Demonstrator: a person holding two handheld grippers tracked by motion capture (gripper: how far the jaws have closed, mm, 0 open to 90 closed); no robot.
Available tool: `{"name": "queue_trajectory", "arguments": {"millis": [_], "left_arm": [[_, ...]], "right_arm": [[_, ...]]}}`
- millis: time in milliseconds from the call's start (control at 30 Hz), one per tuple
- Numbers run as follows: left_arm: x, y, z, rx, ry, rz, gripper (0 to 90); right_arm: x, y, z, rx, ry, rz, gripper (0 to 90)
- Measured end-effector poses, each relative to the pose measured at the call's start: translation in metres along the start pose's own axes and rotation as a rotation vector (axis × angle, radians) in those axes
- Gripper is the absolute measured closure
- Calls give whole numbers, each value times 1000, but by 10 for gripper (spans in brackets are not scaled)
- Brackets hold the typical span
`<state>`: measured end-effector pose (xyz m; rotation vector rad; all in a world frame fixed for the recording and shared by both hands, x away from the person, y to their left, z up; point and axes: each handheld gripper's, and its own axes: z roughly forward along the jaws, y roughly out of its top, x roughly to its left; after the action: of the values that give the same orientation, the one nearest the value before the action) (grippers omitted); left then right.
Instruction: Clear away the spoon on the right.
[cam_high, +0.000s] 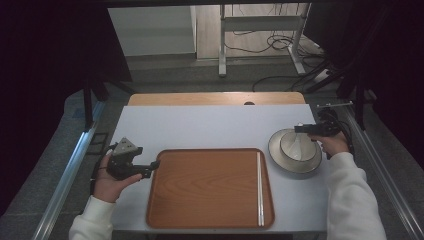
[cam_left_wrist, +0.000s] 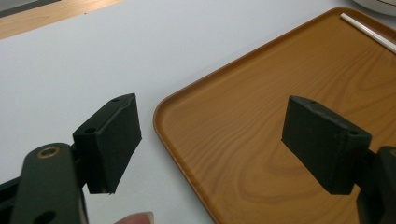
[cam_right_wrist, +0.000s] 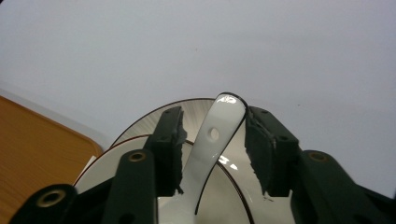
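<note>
A white ceramic spoon (cam_right_wrist: 219, 126) stands in a white bowl (cam_high: 298, 146) on a grey-rimmed plate (cam_high: 280, 156) at the table's right. My right gripper (cam_high: 300, 129) reaches over the bowl from the right. In the right gripper view its jaws (cam_right_wrist: 215, 140) stand either side of the spoon handle. The right pad is at the handle's edge and a gap shows at the left pad. My left gripper (cam_high: 153, 167) hovers open at the left rim of a wooden tray (cam_high: 205, 185), empty, with one jaw over the tray (cam_left_wrist: 261, 93) and one over the table.
White chopsticks (cam_high: 259, 190) lie along the tray's right side. The tray sits at the front middle of the pale table (cam_high: 200, 125). Metal rails run along both table sides. A desk frame and cables stand on the floor beyond.
</note>
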<state>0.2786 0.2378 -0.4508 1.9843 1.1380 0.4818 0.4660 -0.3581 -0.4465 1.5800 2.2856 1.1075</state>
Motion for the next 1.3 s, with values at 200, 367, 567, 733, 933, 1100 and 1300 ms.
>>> {"name": "queue_trajectory", "arguments": {"millis": [200, 367, 567, 733, 933, 1100, 1300], "left_arm": [[0, 0, 1, 5, 0, 2, 196], [0, 0, 1, 3, 0, 0, 195], [1, -1, 1, 4, 3, 0, 195], [1, -1, 2, 4, 4, -2, 195], [2, -1, 1, 5, 4, -2, 196], [2, -1, 1, 4, 4, -2, 195], [2, -1, 0, 4, 5, -1, 195]], "right_arm": [[-4, 0, 1, -18, 50, 36, 670], [-5, 1, 4, -31, 80, 58, 707], [-5, 1, 7, -43, 113, 66, 765], [-3, 1, 7, -50, 122, 57, 834], [0, 2, 2, -68, 145, 35, 855], [2, 3, -7, -86, 141, 8, 862], [5, 4, -25, -142, 125, -18, 866]]}}
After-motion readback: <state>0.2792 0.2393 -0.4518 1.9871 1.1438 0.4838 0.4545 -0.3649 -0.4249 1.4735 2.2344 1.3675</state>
